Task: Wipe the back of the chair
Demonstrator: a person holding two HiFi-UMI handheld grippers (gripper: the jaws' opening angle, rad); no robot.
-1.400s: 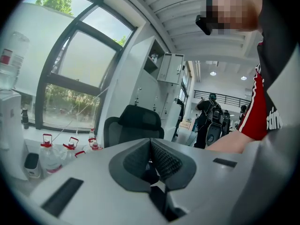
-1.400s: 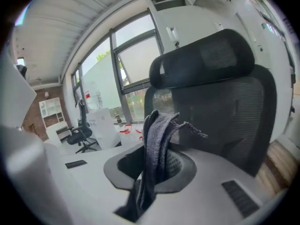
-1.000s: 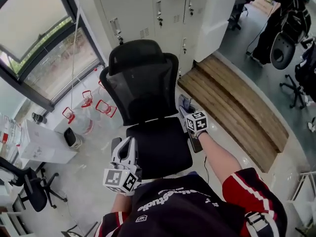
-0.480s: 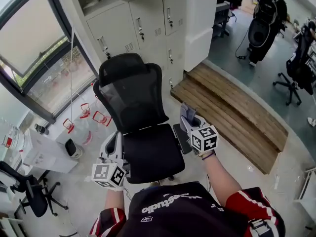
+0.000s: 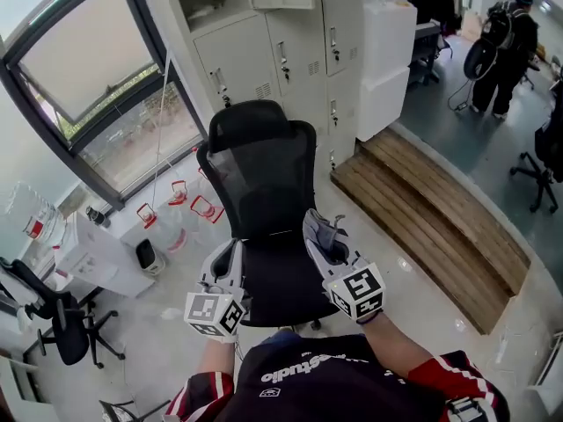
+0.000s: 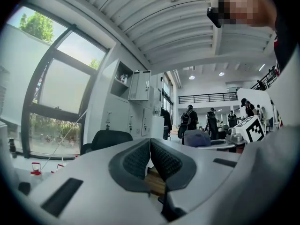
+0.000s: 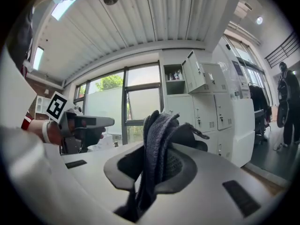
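A black mesh office chair (image 5: pixel 259 183) stands in front of me, its back facing me with the headrest on top. My right gripper (image 5: pixel 321 236) hovers over the seat's right side, shut on a dark grey cloth (image 5: pixel 327 232); in the right gripper view the cloth (image 7: pixel 157 149) sticks up between the jaws. My left gripper (image 5: pixel 230 258) hangs by the seat's left edge, jaws pressed together with nothing between them; in the left gripper view the chair's headrest (image 6: pixel 110 138) shows just over the left gripper (image 6: pixel 150 158). Neither gripper touches the chair back.
Grey lockers (image 5: pixel 281 33) stand behind the chair, a big window (image 5: pixel 88 77) to the left. Wooden steps (image 5: pixel 440 209) run off to the right. Red-framed items (image 5: pixel 180 202) and a white box (image 5: pixel 97 258) sit on the floor at left. Another chair (image 5: pixel 53 323) stands lower left.
My head has lifted and both grippers have risen and pulled back toward me; the right gripper with the cloth moved from the chair's right armrest to above the seat.
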